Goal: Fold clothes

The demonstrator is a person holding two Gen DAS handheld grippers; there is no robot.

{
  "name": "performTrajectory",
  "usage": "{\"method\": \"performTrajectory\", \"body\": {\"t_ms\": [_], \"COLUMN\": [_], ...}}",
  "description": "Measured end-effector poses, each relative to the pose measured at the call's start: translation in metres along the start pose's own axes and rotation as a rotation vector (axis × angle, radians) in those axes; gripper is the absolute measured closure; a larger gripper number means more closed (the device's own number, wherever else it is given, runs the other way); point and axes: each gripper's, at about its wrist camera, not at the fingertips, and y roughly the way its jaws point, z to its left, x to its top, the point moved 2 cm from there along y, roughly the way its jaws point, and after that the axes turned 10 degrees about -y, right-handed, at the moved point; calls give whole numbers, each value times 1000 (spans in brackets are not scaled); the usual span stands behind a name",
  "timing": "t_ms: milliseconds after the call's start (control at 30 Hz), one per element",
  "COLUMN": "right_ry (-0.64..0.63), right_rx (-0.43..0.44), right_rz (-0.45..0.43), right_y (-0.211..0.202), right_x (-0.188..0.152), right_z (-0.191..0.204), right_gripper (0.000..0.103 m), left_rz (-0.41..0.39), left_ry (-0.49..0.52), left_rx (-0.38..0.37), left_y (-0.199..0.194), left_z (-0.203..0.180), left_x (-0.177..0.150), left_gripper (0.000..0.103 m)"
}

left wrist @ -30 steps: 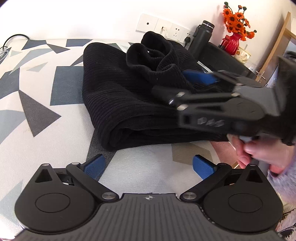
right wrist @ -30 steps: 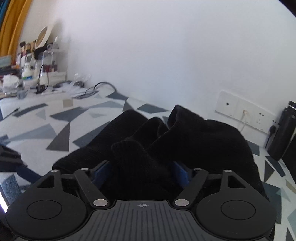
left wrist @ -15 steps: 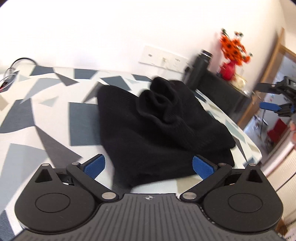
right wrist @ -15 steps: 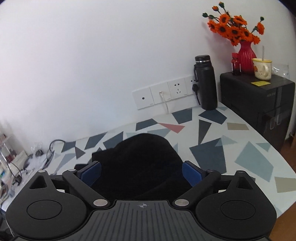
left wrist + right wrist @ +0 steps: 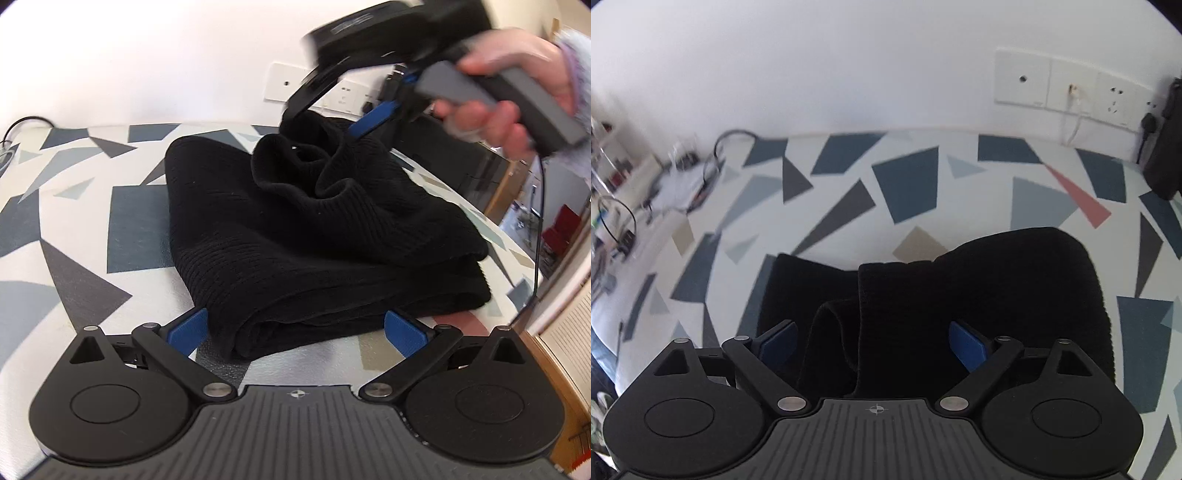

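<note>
Your left gripper [image 5: 293,328] stands open, the folded black sweater [image 5: 321,236] lying on the table [image 5: 74,236] just ahead, between its pads. Your right gripper [image 5: 873,341] has just narrowed slightly yet stands wide, gripping nothing above the sweater's bunched collar [image 5: 886,295].

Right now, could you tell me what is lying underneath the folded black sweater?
The black sweater rests on a tablecloth patterned with grey and blue shapes. Whatever lies directly beneath the folds is covered.

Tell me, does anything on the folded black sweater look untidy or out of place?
Yes. The black sweater is folded flat, but one ribbed part on top stands bunched and rumpled, not laid smooth. It sits under the open right gripper.
</note>
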Motion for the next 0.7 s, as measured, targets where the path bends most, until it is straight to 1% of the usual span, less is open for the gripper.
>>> {"method": "performTrajectory", "body": {"t_ms": [33, 67, 100, 133, 167, 267, 333, 433, 500, 533, 600, 633, 667, 700], "right_ry": [-21, -42, -47, -51, -55, -16, -26, -71, -94, -106, -118, -118, -117, -116], "right_rx": [-15, -31, -38, -44, -50, -35, -7, -5, -20, -30, -27, -24, -20, -17], "right_rz": [33, 65, 72, 76, 80, 60, 56, 120, 110, 103, 102, 103, 104, 105], "right_y": [12, 23, 25, 26, 27, 14, 9, 32, 44, 47, 44, 41, 38, 35], "right_x": [2, 4, 5, 7, 8, 15, 17, 8, 3, 1, 1, 2, 2, 2], "right_z": [6, 12, 14, 17, 19, 15, 14, 18, 23, 26, 31, 31, 32, 32], "right_gripper": [22, 48, 57, 62, 65, 70, 70, 65, 63, 60, 51, 44, 40, 39], "left_rz": [-6, -11, -14, -14, -6, 32, 45, 45, 49, 54, 62, 65, 67, 69], "left_ry": [-10, -18, -22, -20, -13, -31, -59, -59, -43, -42, -42, -44, -44, -43], "left_rx": [3, 6, 10, 16, 25, 35, 34, 43, 58, 63, 69, 66, 62, 57], "left_y": [1, 2, 2, 3, 4, 8, 11, 14, 16, 17, 18, 19, 19, 19], "left_z": [0, 0, 0, -1, -2, -1, 1, 0, -2, -3, -4, -5, -4, -3], "left_x": [-1, -3, -4, -5, -6, -8, -9, -10, -10, -10, -9, -8, -8, -8], "left_gripper": [0, 0, 0, 0, 0, 0, 0, 0, 0, 0, 0, 0, 0, 0]}}
